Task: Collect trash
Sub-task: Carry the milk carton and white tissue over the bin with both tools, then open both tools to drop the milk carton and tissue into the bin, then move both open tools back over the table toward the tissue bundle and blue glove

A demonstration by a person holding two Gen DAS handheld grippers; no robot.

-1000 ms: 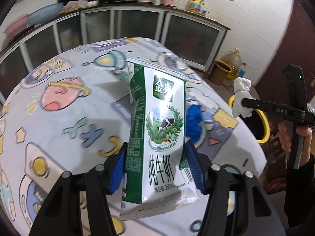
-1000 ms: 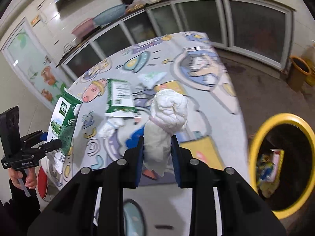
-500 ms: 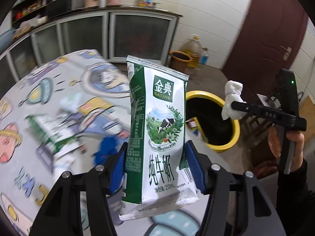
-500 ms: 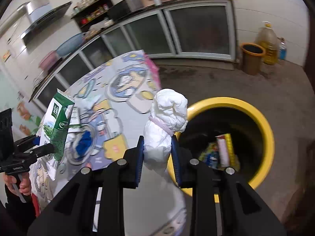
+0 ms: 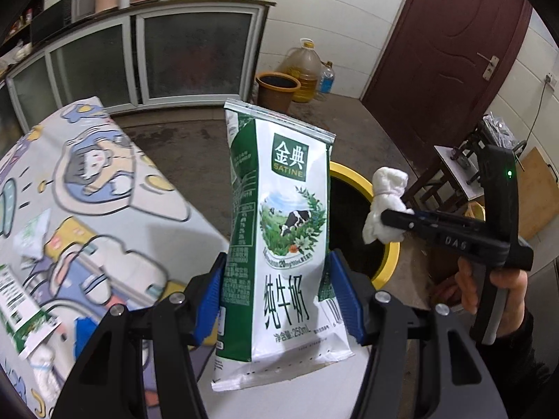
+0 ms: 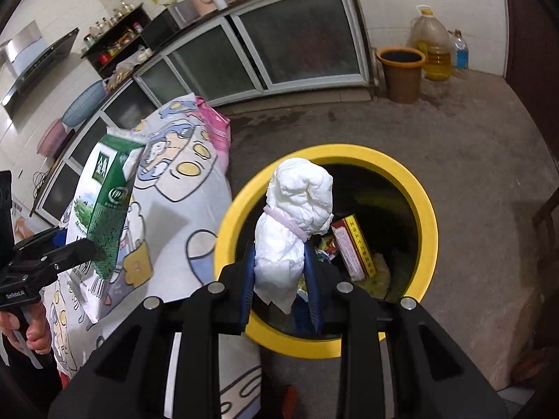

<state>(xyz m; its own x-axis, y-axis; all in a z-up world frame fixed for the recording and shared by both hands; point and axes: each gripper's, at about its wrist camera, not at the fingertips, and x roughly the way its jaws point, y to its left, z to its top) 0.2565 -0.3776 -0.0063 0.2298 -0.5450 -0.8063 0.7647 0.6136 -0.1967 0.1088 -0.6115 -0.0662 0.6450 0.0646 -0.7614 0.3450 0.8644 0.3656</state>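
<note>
My left gripper [image 5: 276, 293] is shut on a green and white milk carton [image 5: 279, 237], held upright over the table's edge; the carton also shows in the right wrist view [image 6: 104, 209]. My right gripper [image 6: 279, 272] is shut on a crumpled white tissue wad [image 6: 293, 216] tied with a band. It holds the wad above the near rim of the yellow bin [image 6: 429, 230]. The wad [image 5: 386, 202] and bin rim [image 5: 351, 174] also show in the left wrist view.
The bin holds a red and yellow box [image 6: 353, 248] and other trash. The cartoon-print tablecloth [image 5: 104, 209] carries a flat green carton [image 5: 17, 314] and tissue scraps. A brown bucket [image 6: 401, 73], oil jugs [image 6: 431, 49] and cabinets [image 6: 279, 45] stand along the far wall.
Both grippers have swung from over the table toward the yellow bin, each keeping its load. The tissue wad now hangs over the bin's rim, and the carton is near the table's edge.
</note>
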